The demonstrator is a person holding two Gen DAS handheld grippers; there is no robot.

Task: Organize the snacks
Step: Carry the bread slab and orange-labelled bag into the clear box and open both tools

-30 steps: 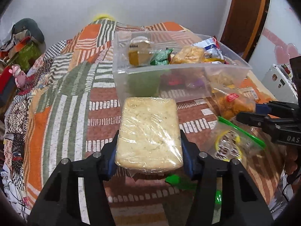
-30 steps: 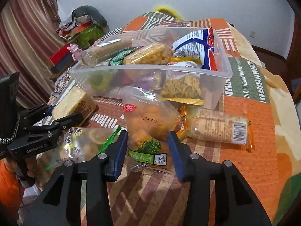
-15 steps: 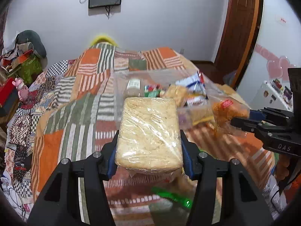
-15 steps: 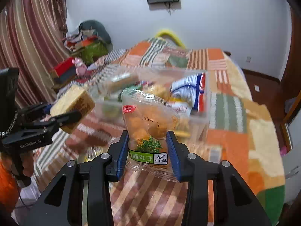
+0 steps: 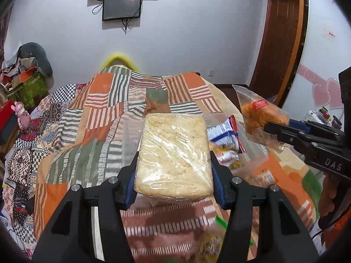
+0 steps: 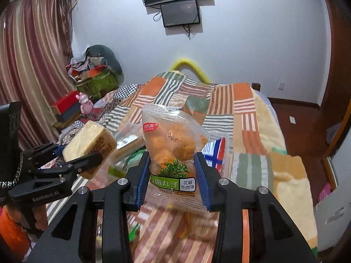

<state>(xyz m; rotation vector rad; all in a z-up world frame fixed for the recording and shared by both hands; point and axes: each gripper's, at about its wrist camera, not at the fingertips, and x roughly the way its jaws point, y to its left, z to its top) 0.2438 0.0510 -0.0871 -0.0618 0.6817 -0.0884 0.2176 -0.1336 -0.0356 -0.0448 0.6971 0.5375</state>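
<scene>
Left wrist view: our left gripper point(image 5: 173, 173) is clamped on the wrapped pale cake block point(image 5: 174, 153), held by its long sides, off the patchwork bedspread point(image 5: 92, 131); the blurred clear bin point(image 5: 221, 140) lies just past the fingertips. Block looks stiff but crumbly, film slick, so we'd keep the side grip moderate. Right wrist view: our right gripper point(image 6: 172, 175) pinches the orange snack bag point(image 6: 173, 144) at its lower half, raised upright. It looks light, soft and crushable; we'd hold the printed band, not the contents.
</scene>
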